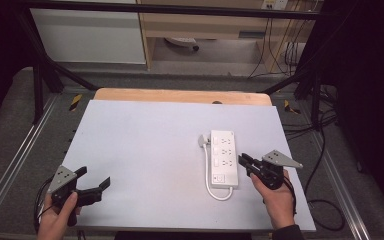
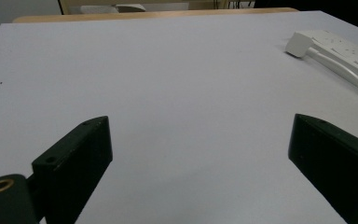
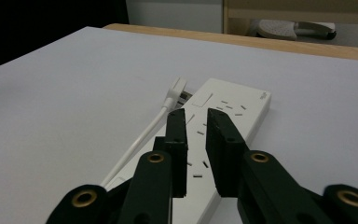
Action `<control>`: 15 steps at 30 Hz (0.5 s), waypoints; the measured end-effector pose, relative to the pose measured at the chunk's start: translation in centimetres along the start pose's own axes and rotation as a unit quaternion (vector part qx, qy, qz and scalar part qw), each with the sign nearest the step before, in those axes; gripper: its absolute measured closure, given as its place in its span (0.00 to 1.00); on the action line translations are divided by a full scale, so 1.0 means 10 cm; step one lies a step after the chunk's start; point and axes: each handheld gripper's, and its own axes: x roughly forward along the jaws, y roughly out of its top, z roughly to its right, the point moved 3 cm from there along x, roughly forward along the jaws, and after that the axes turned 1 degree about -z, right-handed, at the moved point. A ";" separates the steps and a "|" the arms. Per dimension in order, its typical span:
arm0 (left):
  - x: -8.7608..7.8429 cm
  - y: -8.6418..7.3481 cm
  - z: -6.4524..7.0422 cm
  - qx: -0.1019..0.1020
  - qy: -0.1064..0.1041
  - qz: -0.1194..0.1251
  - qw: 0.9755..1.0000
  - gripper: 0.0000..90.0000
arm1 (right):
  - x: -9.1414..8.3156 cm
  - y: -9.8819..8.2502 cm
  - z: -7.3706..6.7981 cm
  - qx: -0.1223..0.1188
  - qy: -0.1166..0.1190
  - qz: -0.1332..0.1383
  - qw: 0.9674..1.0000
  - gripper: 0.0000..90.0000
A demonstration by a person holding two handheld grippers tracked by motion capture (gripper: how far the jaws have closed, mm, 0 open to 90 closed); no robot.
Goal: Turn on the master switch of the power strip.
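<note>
1. The power strip [image 1: 224, 158] lies flat on the right half of the table [image 1: 145, 150], long axis running near to far, its sockets facing up.
2. Its white cord [image 1: 215, 192] leaves the near end, loops, and runs up the left side to the plug [image 1: 203, 141], which lies just beside the far left corner.
3. The strip looks like a rigid plastic bar, fairly light, smooth and likely slippery on the sheet; a grip across its narrow width near the middle should hold best. The cord is limp and will trail behind.
4. The right gripper [image 1: 243, 161] is just beside the strip's right edge, pointing left; in the right gripper view [image 3: 196, 122] its jaws stand nearly together above the socket face, a narrow gap between them and nothing clamped.
5. The left gripper [image 1: 96, 181] is at the near left corner, well apart from the strip, jaws wide apart over bare table.
</note>
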 end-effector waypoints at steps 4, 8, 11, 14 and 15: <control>0.00 0.00 0.00 -0.001 0.000 0.001 1.000 0.07 | 0.06 0.00 -0.05 -0.002 0.007 -0.003 1.000 0.97; 0.00 0.00 0.00 -0.003 0.000 0.001 1.000 0.07 | 0.10 -0.01 -0.08 -0.008 0.012 -0.005 1.000 0.99; 0.00 0.00 0.00 -0.002 0.001 0.002 1.000 0.07 | 0.13 -0.02 -0.12 -0.013 0.017 -0.007 1.000 1.00; 0.00 0.00 0.00 -0.002 0.001 0.002 1.000 0.07 | 0.16 -0.03 -0.15 -0.017 0.022 -0.013 1.000 1.00; 0.00 0.00 0.00 -0.001 0.001 0.002 1.000 0.07 | 0.17 -0.04 -0.16 -0.017 0.024 -0.015 0.999 1.00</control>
